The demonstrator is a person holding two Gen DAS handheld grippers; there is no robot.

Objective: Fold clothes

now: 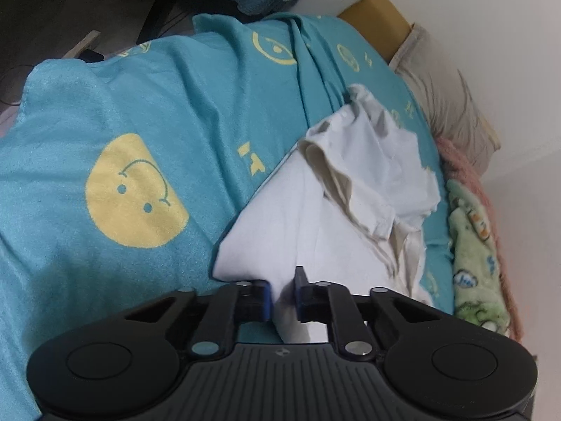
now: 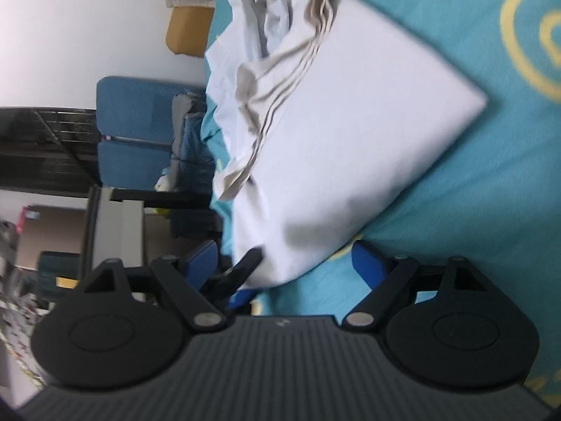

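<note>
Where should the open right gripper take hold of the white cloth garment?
At the white cloth garment's near bottom edge, close to where the left gripper pinches it. That edge lies smooth, between the open right gripper's fingers, unlike the bunched far end.

The left gripper (image 1: 283, 294) sits low at 6 o'clock in its own view, its blue-padded fingers (image 1: 267, 296) drawn close together and pinching a fold of the white garment (image 1: 315, 217). The right gripper (image 2: 287, 263) has its fingers (image 2: 368, 259) spread wide, one at 7 o'clock, one at 5 o'clock, gripping nothing.
</note>
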